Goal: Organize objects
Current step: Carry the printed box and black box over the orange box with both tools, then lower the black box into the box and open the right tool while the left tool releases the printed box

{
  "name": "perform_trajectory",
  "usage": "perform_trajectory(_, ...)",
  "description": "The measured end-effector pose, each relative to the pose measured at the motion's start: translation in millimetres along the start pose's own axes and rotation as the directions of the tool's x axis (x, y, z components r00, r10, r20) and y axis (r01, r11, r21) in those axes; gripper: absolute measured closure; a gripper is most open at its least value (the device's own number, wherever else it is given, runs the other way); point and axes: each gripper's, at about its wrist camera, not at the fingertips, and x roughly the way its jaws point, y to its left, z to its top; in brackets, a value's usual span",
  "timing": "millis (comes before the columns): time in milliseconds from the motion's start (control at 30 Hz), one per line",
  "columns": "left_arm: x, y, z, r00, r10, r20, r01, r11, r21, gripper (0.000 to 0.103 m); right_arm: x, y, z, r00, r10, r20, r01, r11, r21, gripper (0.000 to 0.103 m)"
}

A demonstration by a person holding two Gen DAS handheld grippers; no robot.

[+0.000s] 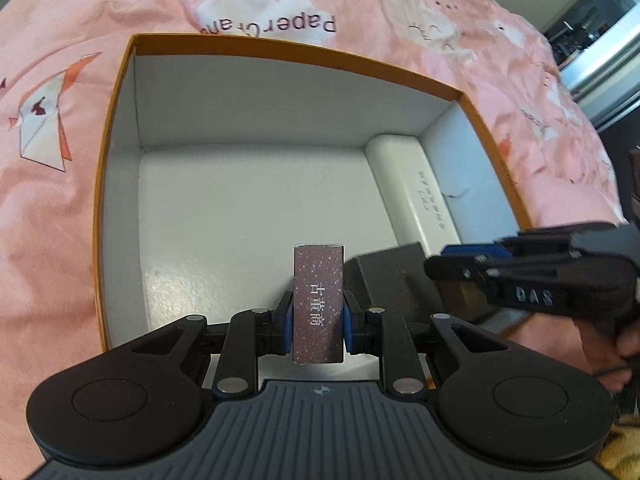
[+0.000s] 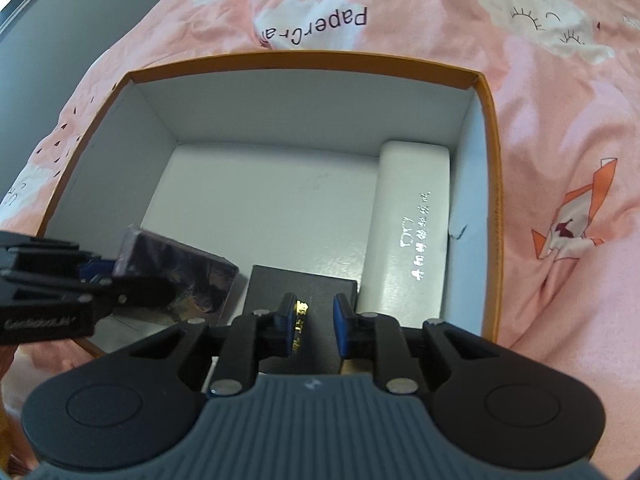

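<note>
On the pink bedspread (image 1: 60,220), with the open orange-rimmed box (image 1: 280,46) as the place for collecting. Already lying inside along the right wall: a long white case (image 1: 416,192), flat on the floor of the box, so counts as stowed. Just beside it, toward the near edge, a black box (image 2: 304,284) with gold lettering, low in the orange-rimmed box and close to the white case; looks placed or nearly placed, though cannot tell whether fully set down. Above it, the right gripper (image 2: 316,320), with fingers (image 2: 342,320) drawn narrow over the black lid; cannot tell whether the pads actually pinch it or merely hover at its top. Left of that, the left gripper (image 1: 318,320), with fingers (image 1: 287,320) clamped on a small maroon box (image 1: 319,280) speckled with white and printed with white characters, pinched at both long sides and poking out past the fingertips. Sits over the near part of the orange-rimmed box, beside the black box and not yet resting on the floor. Leaves most of the white floor bare at the left and the back. By the look of it, roughly two things in and one in hand: remains to lower the maroon box into the free space, let go, and free the right fingers from the black box if gripping. Cannot tell whether more things wait outside the views.
</note>
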Motion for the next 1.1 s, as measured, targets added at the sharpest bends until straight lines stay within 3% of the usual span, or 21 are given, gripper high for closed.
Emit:
perform_trajectory(100, 4, 14, 3, 0.998, -0.061, 0.004, 0.061, 0.988, -0.145, 0.076, -1, 2, -1, 1.000, -0.005, 0.019, 0.005, 1.000, -0.006, 0.081)
perform_trajectory(167, 4, 19, 5, 0.997, -0.081, 0.016, 0.082, 0.979, -0.188, 0.075, -2, 1, -2, 1.000, 0.001, 0.025, -0.001, 1.000, -0.006, 0.081)
perform_trajectory(300, 1, 12, 3, 1.000, -0.009, 0.005, 0.009, 0.994, -0.111, 0.065, -5, 0, -5, 0.999, -0.005, 0.031, 0.006, 1.000, -0.012, 0.081)
perform_trajectory(400, -1, 6, 0, 0.999, 0.036, -0.014, -0.036, 0.999, -0.041, 0.064, -5, -1, -6, 0.999, -0.001, 0.033, 0.001, 1.000, -0.011, 0.080)
perform_trajectory(500, -4, 7, -1, 0.999, 0.047, -0.018, -0.048, 0.998, -0.027, 0.065, -5, 4, -6, 0.999, 0.029, 0.039, -0.028, 0.999, -0.035, 0.078)
perform_trajectory(567, -9, 6, -2, 0.998, 0.058, -0.001, -0.058, 0.998, -0.020, 0.065, -6, 10, -5, 0.998, 0.044, 0.036, -0.041, 0.997, -0.065, 0.071)
perform_trajectory(700, -14, 3, -4, 0.996, 0.079, 0.031, -0.079, 0.997, 0.007, 0.065, -3, 28, -1, 0.997, 0.067, 0.025, -0.063, 0.987, -0.145, 0.071)
perform_trajectory(833, -22, 2, -4, 0.992, 0.081, 0.094, -0.084, 0.996, 0.024, 0.065, 2, 47, 6, 0.995, 0.101, 0.000, -0.098, 0.967, -0.235, 0.065)
perform_trajectory(1100, -23, 3, 0, 0.981, 0.081, 0.178, -0.094, 0.994, 0.063, 0.065, 26, 82, 27, 0.989, 0.105, -0.102, -0.139, 0.895, -0.424, 0.053)
